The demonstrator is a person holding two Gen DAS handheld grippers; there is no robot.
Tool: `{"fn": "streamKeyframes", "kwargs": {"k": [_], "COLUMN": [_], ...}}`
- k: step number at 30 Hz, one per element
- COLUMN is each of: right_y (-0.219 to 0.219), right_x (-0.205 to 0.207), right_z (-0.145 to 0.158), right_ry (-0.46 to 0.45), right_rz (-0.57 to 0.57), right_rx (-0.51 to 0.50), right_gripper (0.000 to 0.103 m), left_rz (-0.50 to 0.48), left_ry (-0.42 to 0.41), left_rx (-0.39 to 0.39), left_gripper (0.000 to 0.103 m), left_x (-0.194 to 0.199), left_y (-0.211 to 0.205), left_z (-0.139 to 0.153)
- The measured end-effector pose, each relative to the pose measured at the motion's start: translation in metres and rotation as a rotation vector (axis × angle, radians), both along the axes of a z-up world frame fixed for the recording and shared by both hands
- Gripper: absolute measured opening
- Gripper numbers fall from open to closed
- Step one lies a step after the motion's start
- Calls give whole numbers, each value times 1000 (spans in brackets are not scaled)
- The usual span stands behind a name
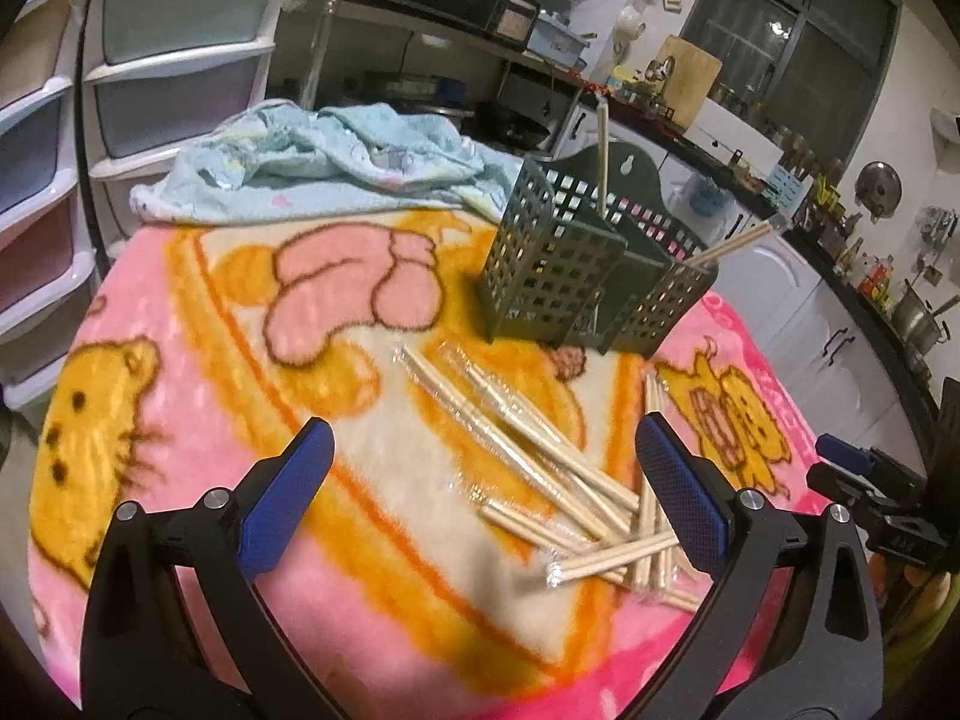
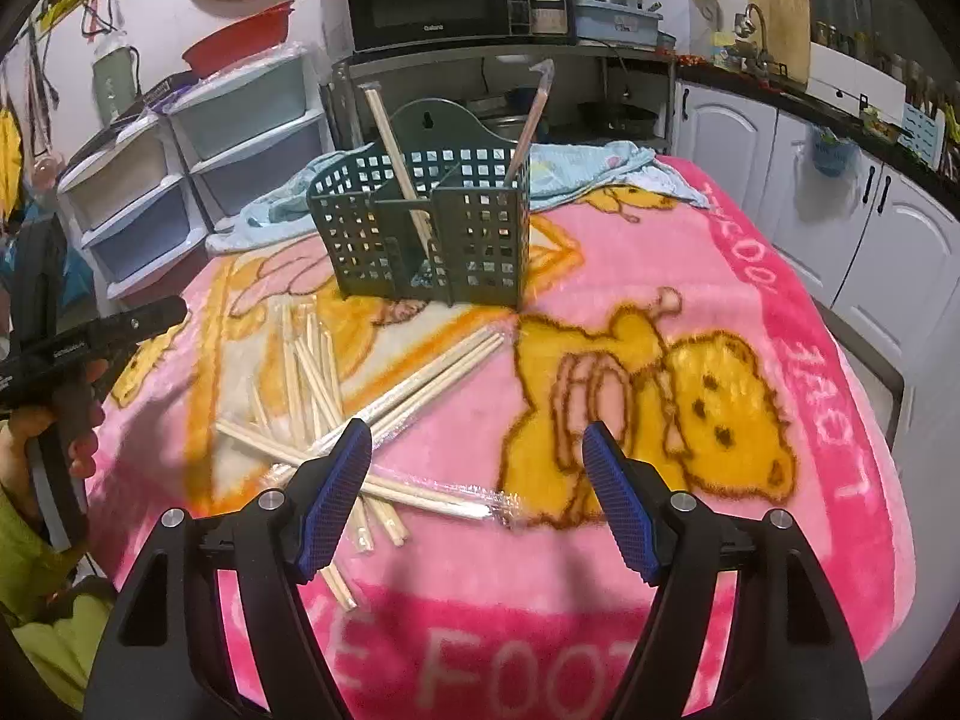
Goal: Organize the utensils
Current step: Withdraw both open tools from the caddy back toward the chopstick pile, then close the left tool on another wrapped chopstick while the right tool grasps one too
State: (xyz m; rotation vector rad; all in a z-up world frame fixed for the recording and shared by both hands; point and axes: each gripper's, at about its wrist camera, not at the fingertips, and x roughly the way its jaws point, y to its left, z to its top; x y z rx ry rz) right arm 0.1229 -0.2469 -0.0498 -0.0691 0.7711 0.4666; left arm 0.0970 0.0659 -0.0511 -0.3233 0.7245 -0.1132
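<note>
Both my grippers hang over the blanket-covered counter (image 2: 750, 276) with nothing in them. The left gripper (image 1: 483, 483) has its jaws spread wide and empty above the heap of wrapped chopsticks (image 1: 540, 468); the right gripper (image 2: 477, 480) is also well open and empty, its left pad just over the near end of the same heap (image 2: 360, 420).

The chopsticks lie crossed and overlapping near the middle of the counter, toward its near edge, some sealed in clear film. The dark green holder (image 2: 429, 228) stands beyond them toward the far edge, with a pair already leaning in each of two compartments.

What worries me is the tangle. If I close on one pair where it crosses another, I may pinch two at once or flick a neighbour off the near edge. The film looks slick, so a pair could slide out of my pads mid-lift. The plush blanket gives under pressure, so a low grab may snag pile instead of wood. The holder looks light; a clumsy insertion could tip it.
</note>
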Motion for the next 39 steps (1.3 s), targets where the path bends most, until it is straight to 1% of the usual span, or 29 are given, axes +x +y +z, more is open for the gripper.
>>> {"fn": "streamKeyframes", "kwargs": {"k": [5, 7, 9, 10, 12, 14, 15, 16, 17, 19, 22, 24, 25, 27, 30, 32, 34, 36, 39], "right_y": [1, 2, 3, 4, 5, 4, 4, 4, 4, 4, 3, 2, 1, -1, -1, -1, -1, 1, 3], "right_x": [1, 1, 2, 3, 4, 6, 8, 8, 10, 12, 17, 19, 20, 22, 25, 26, 26, 26, 26], "right_z": [-7, -11, -17, -20, -26, -33, -36, -39, -42, -47, -55, -58, -60, -63, -67, -70, -71, -72, -73], "right_ry": [19, 31, 47, 58, 76, 99, 113, 121, 132, 150, 182, 195, 201, 209, 226, 235, 238, 236, 227], "right_rz": [-1, 2, 6, 9, 9, 7, 8, 9, 8, 7, 6, 3, 1, -1, 0, 0, 2, 6, 9], "right_rx": [-6, -8, -12, -12, -14, -15, -13, -11, -10, -5, 3, 11, 13, 19, 24, 27, 28, 21, 0], "right_gripper": [70, 70, 70, 70, 70, 66, 62, 60, 59, 53, 47, 45, 44, 40, 33, 30, 24, 21, 14], "left_rz": [-8, -14, -21, -26, -37, -53, -59, -64, -70, -78, -85, -91, -95, -104, -114, -115, -114, -112, -113], "left_ry": [25, 34, 45, 53, 64, 74, 80, 88, 96, 108, 124, 132, 137, 149, 158, 159, 161, 161, 162], "left_rx": [-8, -12, -16, -19, -23, -25, -27, -32, -40, -47, -56, -57, -54, -45, -34, -17, -8, 2, 10], "left_gripper": [92, 91, 83, 81, 72, 64, 61, 60, 58, 55, 49, 43, 38, 31, 29, 24, 22, 17, 15], "left_x": [1, 2, 4, 5, 6, 9, 10, 11, 12, 16, 20, 21, 22, 23, 24, 25, 26, 27, 27], "left_y": [1, 1, 0, -1, -2, -4, -5, -6, -6, -6, -6, -7, -8, -11, -15, -17, -17, -17, -17], "left_z": [-10, -14, -18, -21, -26, -31, -33, -36, -38, -43, -49, -52, -54, -58, -62, -64, -64, -65, -65]}}
